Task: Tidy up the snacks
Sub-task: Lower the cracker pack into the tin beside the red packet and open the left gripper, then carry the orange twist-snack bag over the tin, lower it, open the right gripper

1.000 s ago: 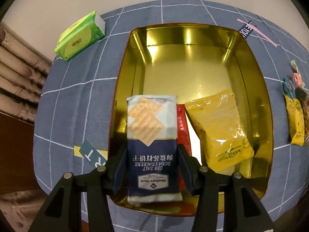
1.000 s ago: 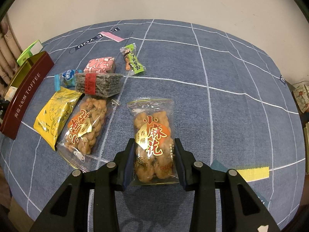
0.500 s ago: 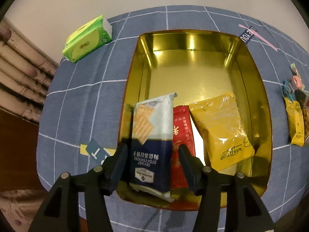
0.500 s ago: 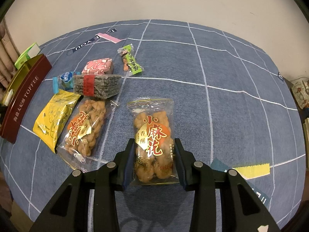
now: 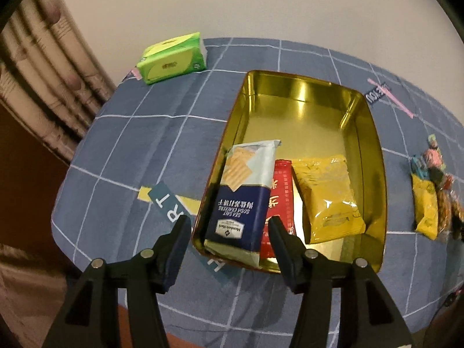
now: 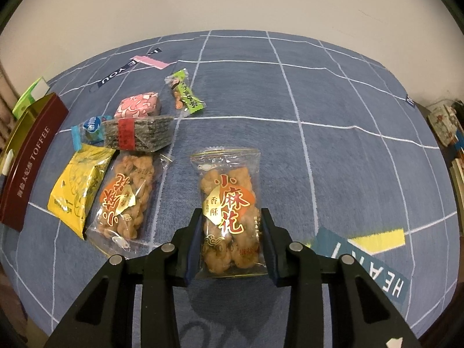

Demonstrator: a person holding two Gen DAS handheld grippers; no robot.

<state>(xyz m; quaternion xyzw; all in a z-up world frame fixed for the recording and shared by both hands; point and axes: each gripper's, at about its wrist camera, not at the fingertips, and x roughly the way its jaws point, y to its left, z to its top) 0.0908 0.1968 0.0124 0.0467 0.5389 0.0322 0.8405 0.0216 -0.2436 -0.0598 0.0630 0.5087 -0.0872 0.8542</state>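
Here, cracker pack (image 5: 243, 200) against tin (image 5: 374, 145) wall.

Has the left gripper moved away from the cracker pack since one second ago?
Yes. The left gripper has pulled back from the cracker pack, which leans in the tin.

Red packet (image 5: 279, 200) half-hidden under the cracker pack (image 5: 243, 200) and yellow bag (image 5: 329, 194).

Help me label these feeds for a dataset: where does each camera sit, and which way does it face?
Left wrist: rides the left tool, angled down at the gold tin with the cracker pack; only its open black fingers show.
Right wrist: rides the right tool, angled down at the twist-snack bag between its fingers.
Shared: the tin, green tissue pack, blue checked cloth, loose snack pile.
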